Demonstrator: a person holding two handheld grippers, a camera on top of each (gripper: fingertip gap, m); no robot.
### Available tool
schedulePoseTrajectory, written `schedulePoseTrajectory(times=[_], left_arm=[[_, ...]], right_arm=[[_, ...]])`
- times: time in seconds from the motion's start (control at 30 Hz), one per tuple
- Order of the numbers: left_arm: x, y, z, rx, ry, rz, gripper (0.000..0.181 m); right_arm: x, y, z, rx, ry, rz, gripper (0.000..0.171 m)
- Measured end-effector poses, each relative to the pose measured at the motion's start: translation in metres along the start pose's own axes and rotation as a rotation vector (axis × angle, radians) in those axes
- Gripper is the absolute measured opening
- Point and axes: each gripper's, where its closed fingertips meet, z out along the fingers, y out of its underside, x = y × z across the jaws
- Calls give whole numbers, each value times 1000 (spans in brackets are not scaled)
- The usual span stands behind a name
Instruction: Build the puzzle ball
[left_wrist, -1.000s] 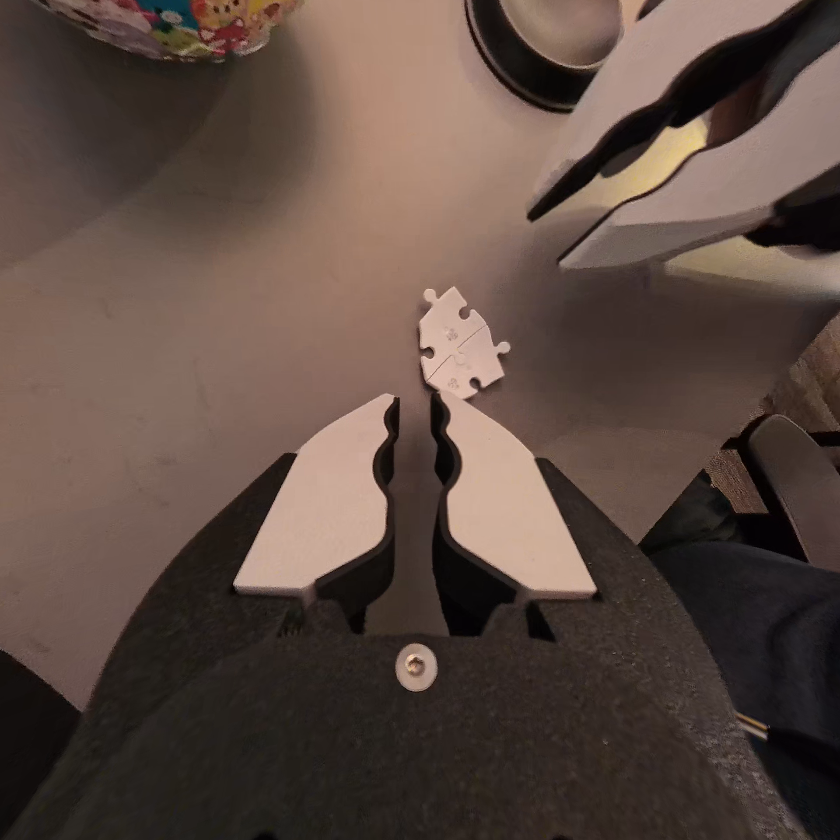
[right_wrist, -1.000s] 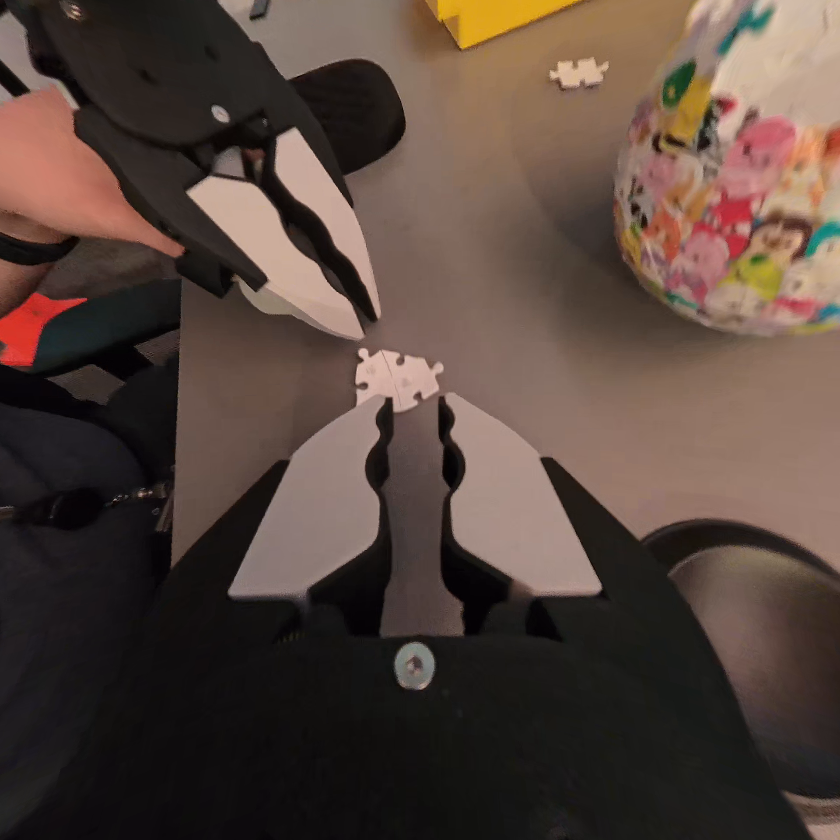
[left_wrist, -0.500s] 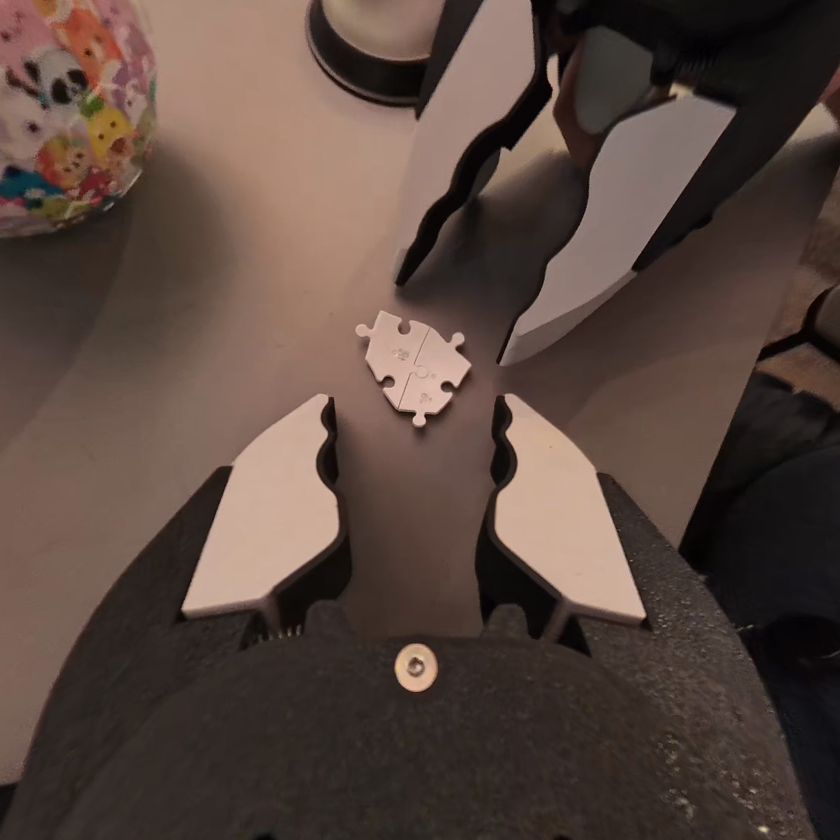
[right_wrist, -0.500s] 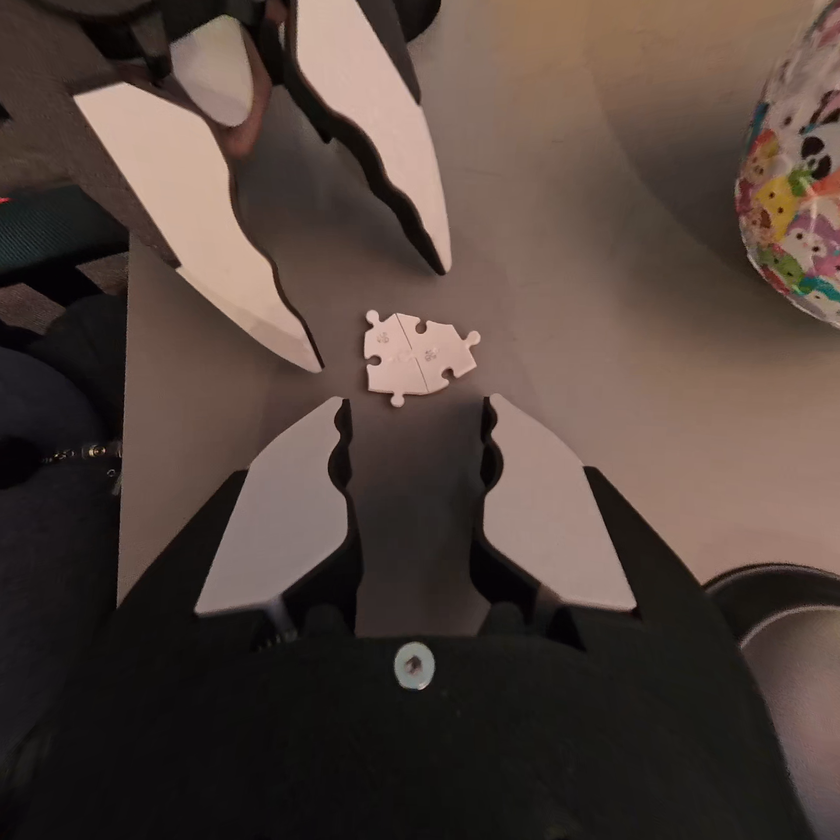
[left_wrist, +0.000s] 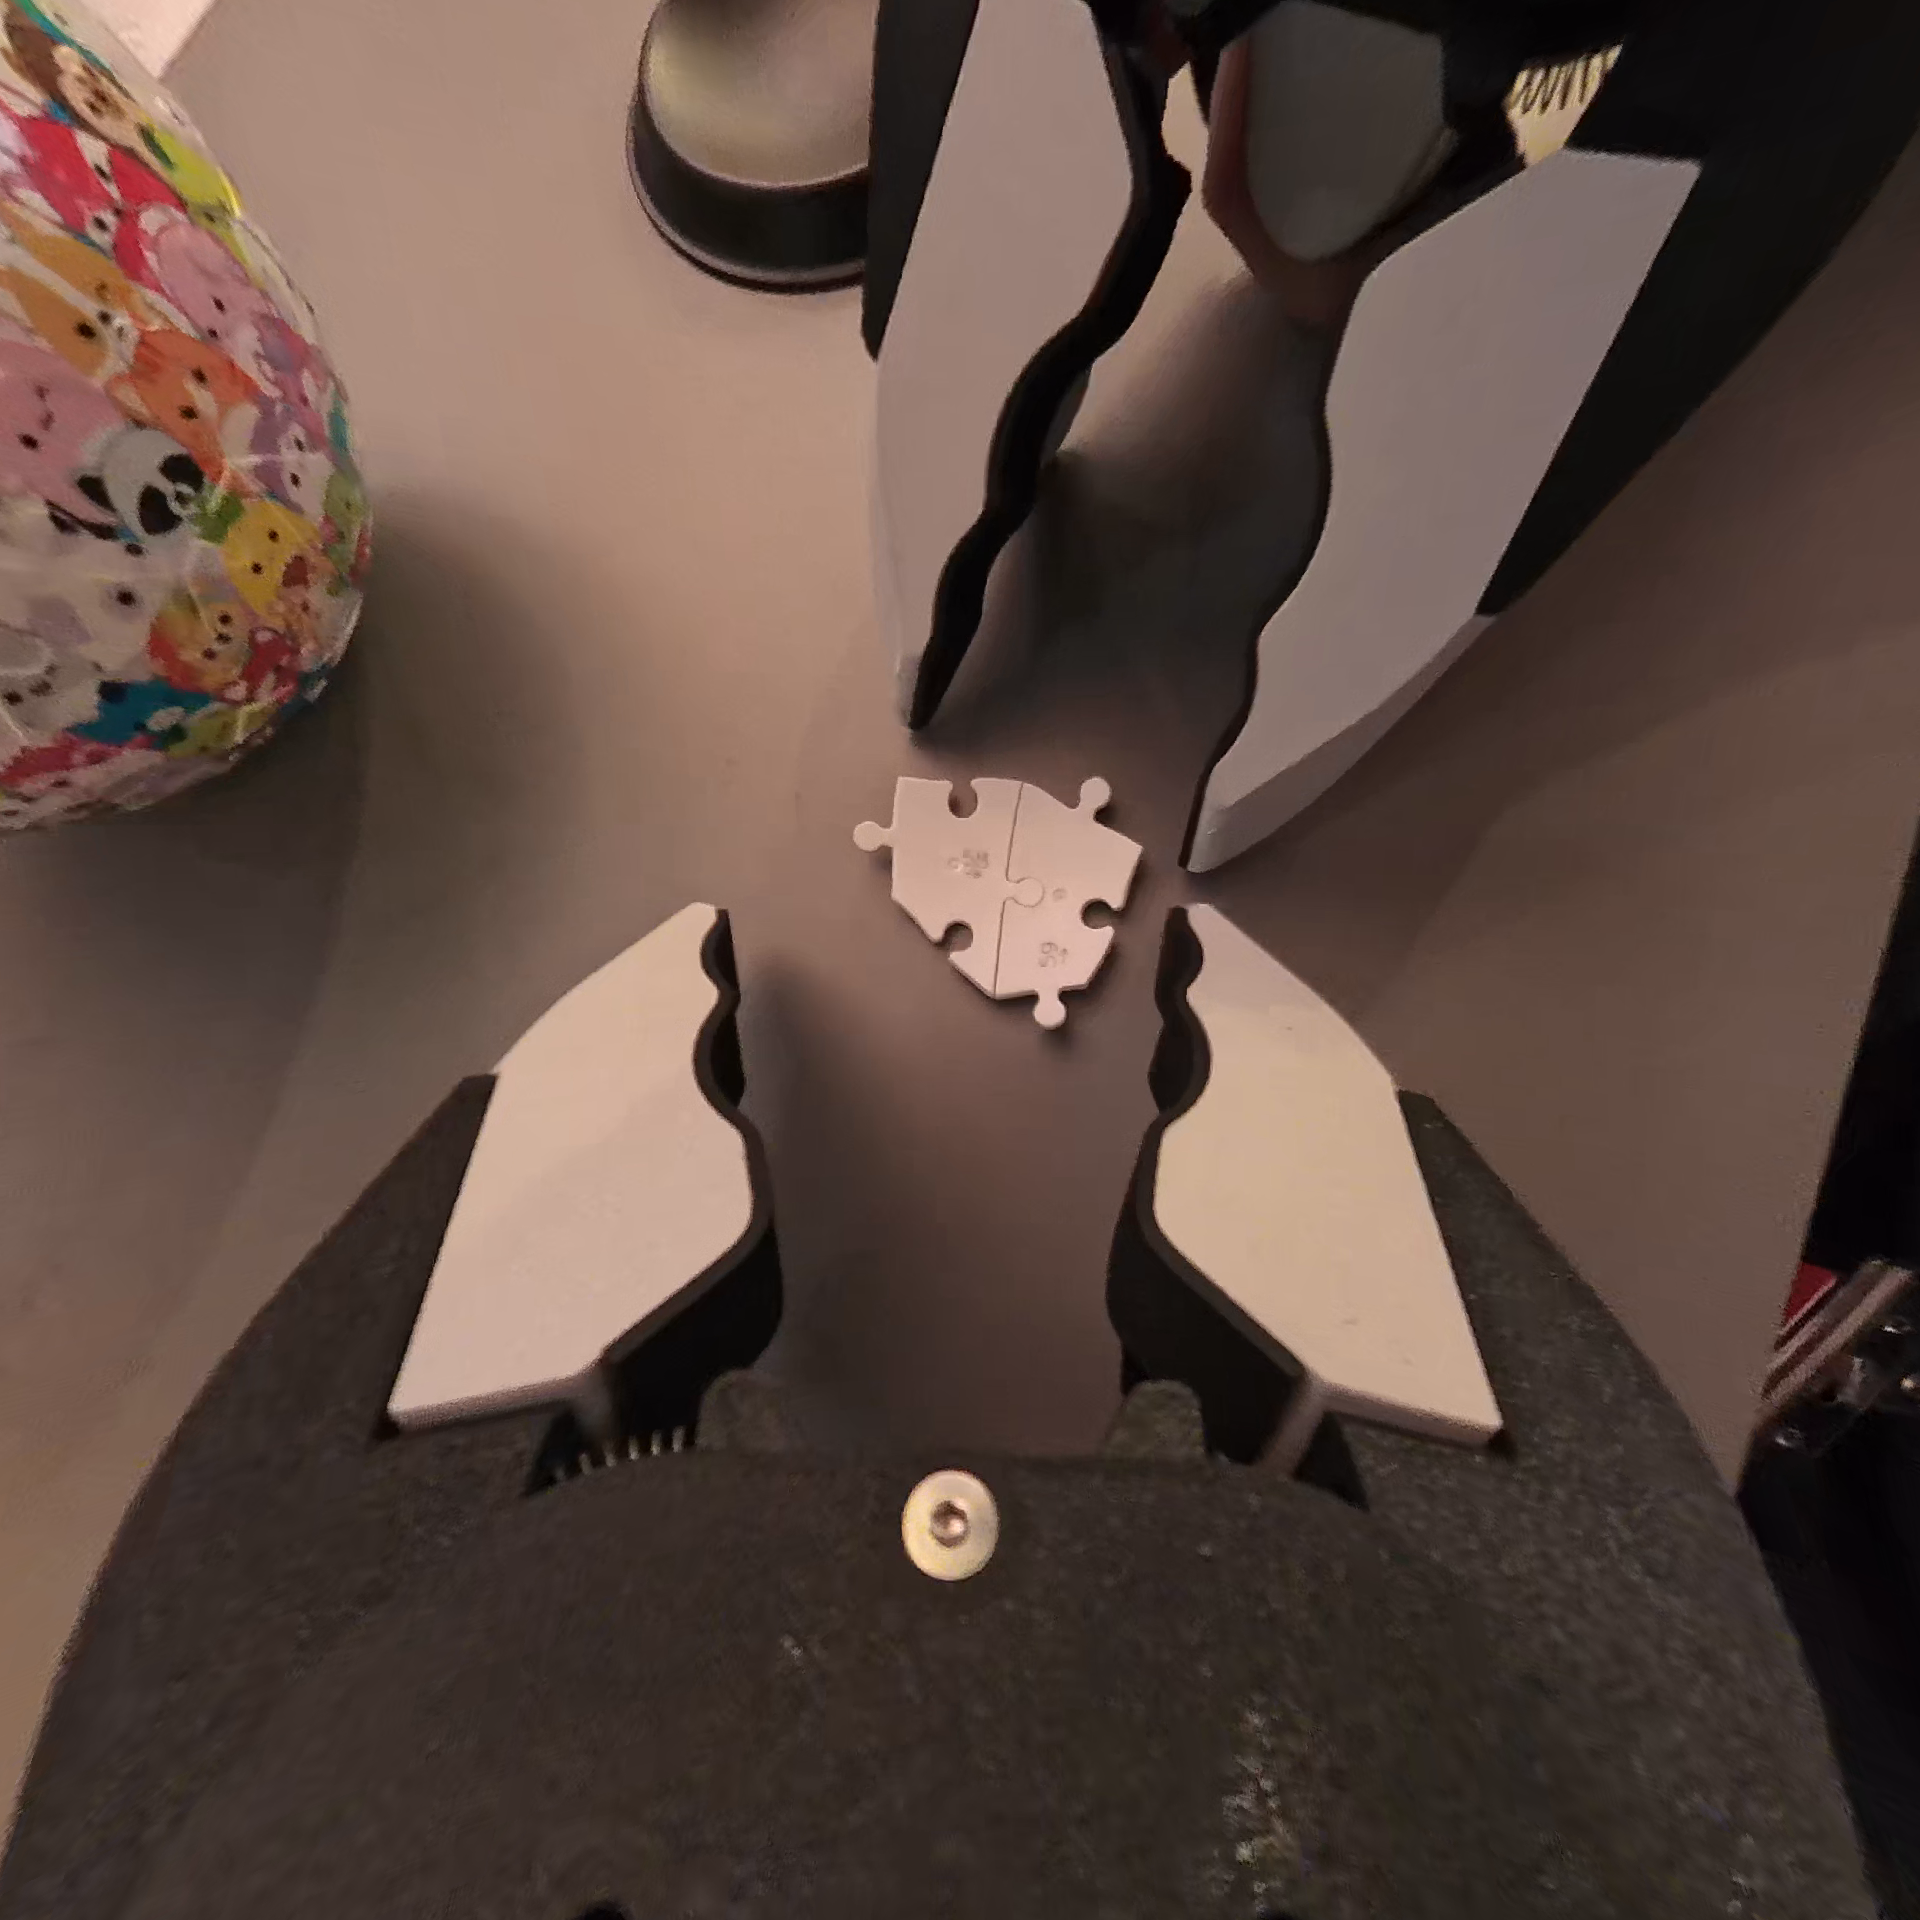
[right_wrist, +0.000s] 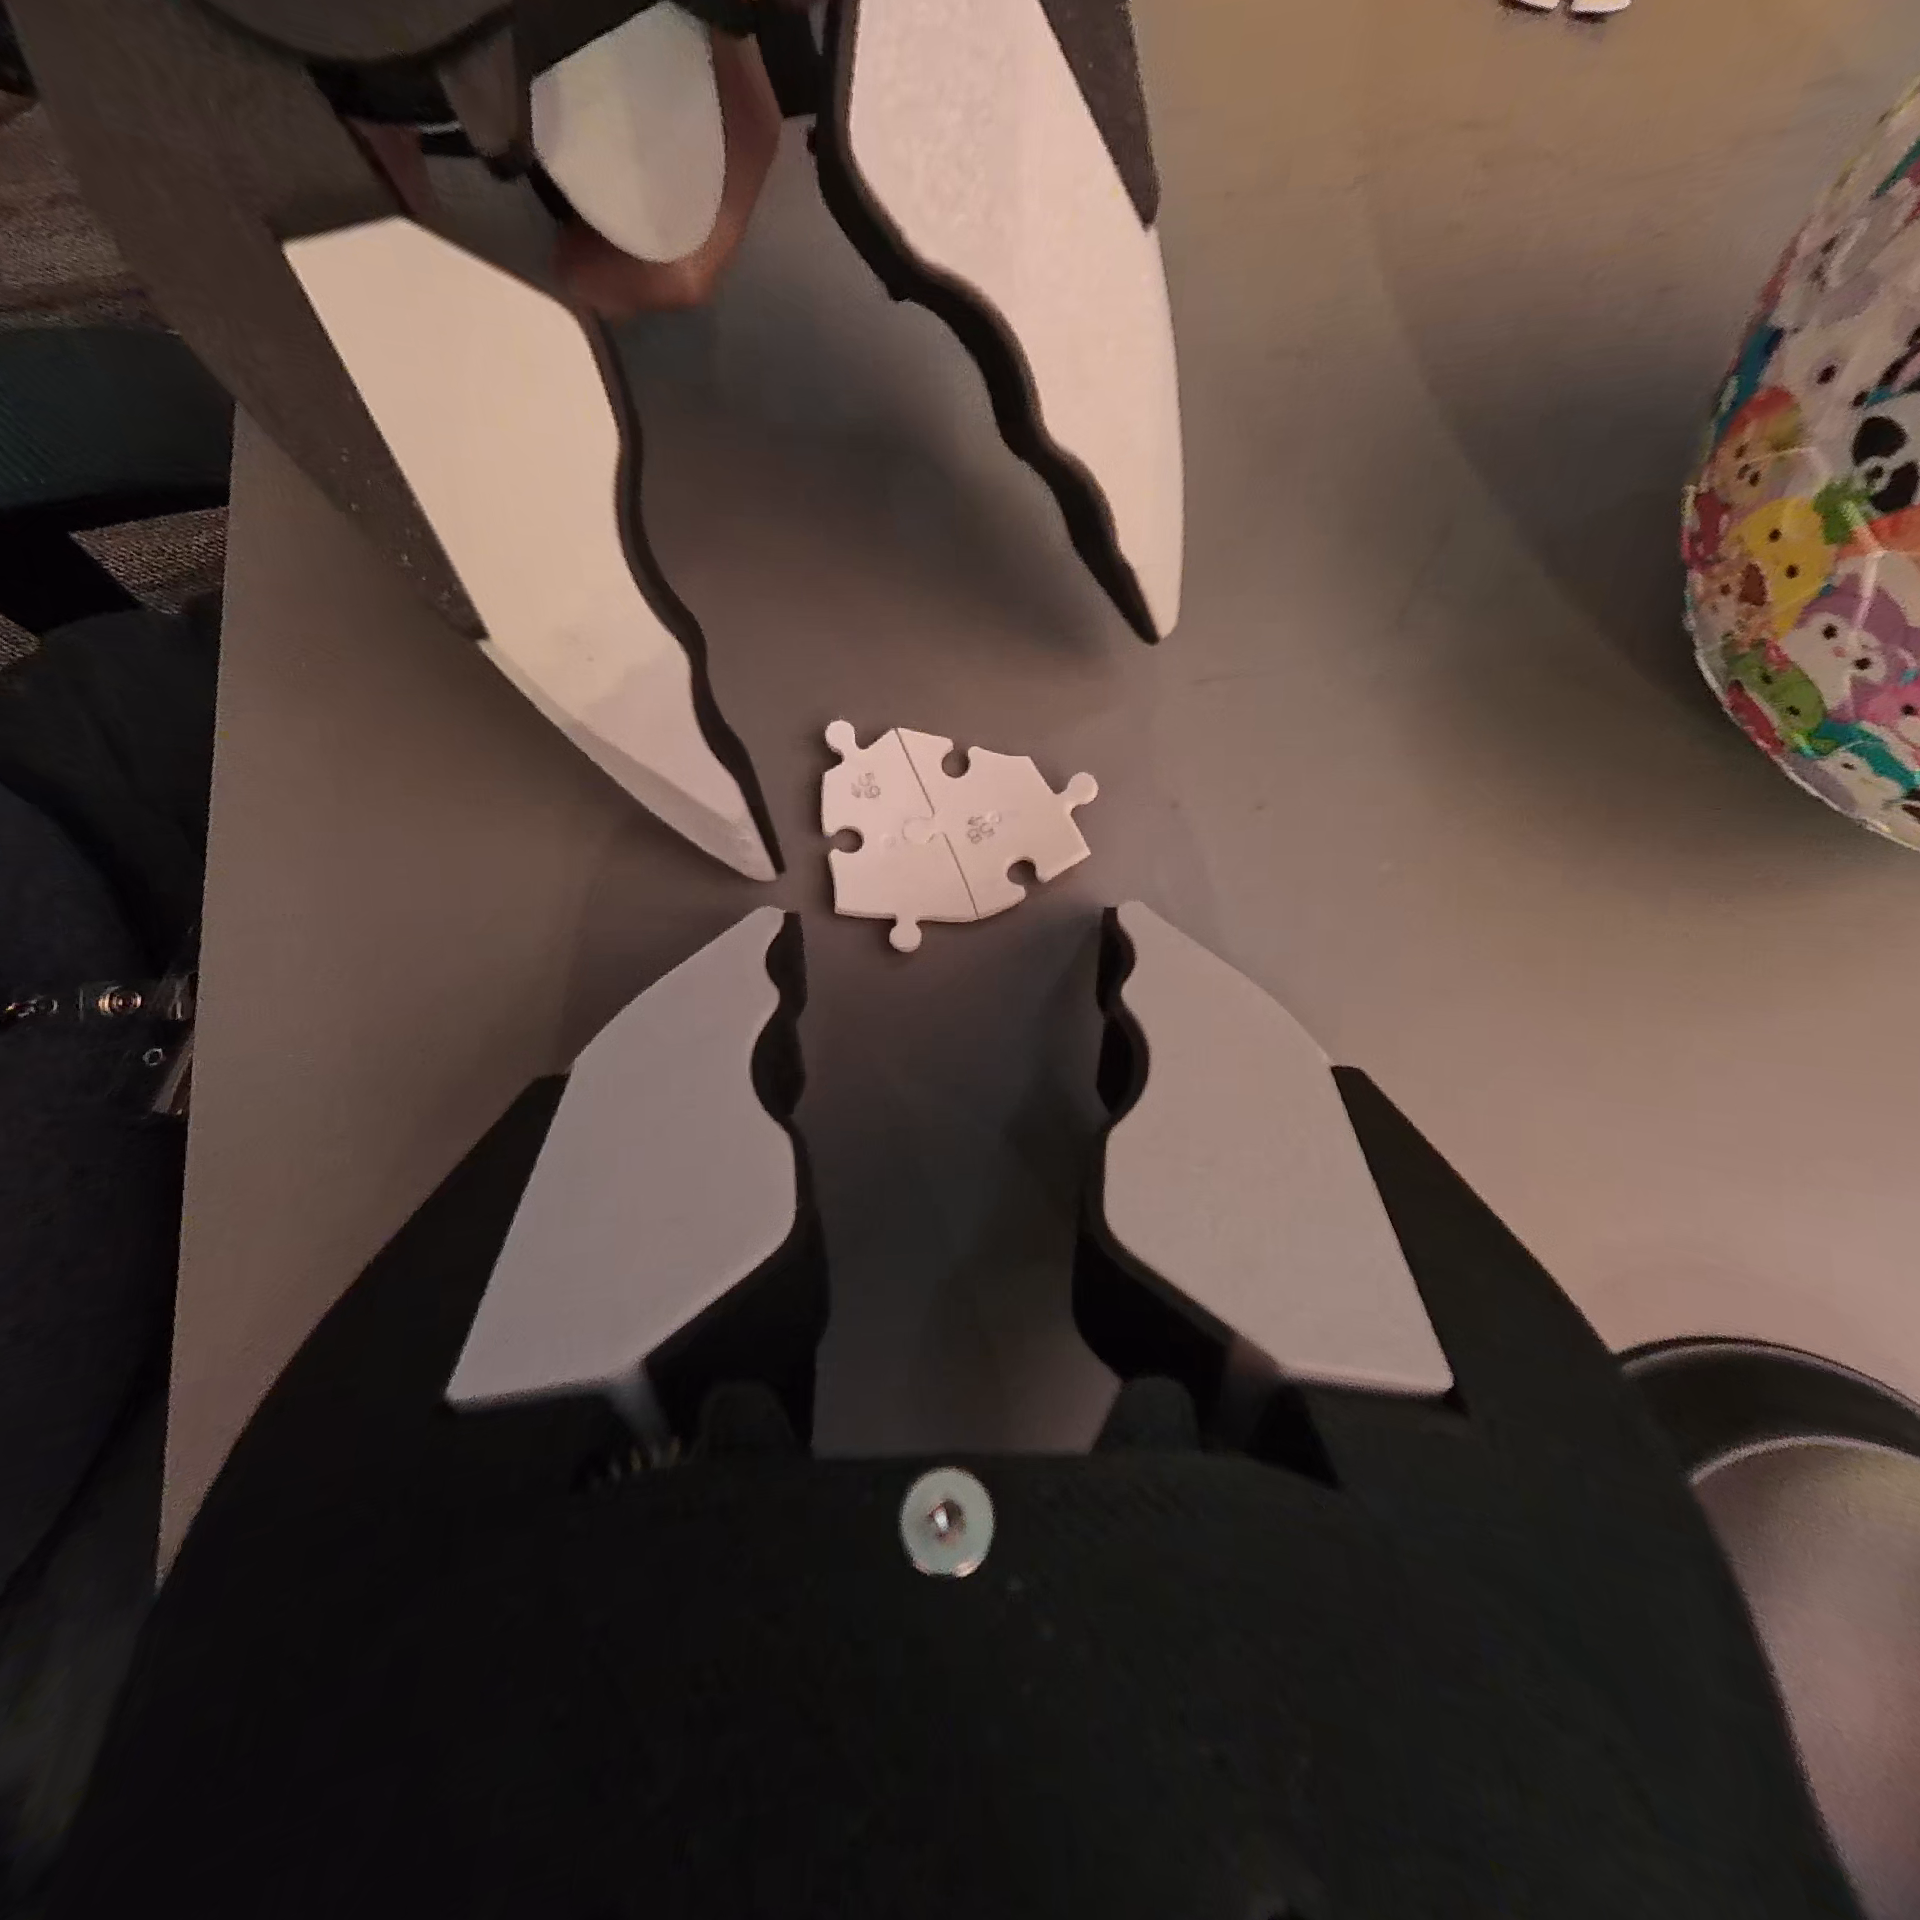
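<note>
two joined puzzle pieces (left_wrist: 1006, 896), two parted tongs

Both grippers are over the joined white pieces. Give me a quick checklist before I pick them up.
1. left gripper open: ok.
2. right gripper open: ok.
3. joined pieces locked together, blank side up on the table: ok.
4. Pieces centred between the left fingers: not ok, they sit nearer its right finger.
5. Fingertips of the two grippers clear of each other: cannot tell, they are very close.
6. puzzle ball out of the way: ok.
</note>
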Motion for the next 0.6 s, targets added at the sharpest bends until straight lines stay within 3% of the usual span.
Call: schedulePoseTrajectory(times=[0.6], left_arm=[[5,1,4,20,50,-114,64]], right_arm=[[1,1,0,-9,2,1,52]])
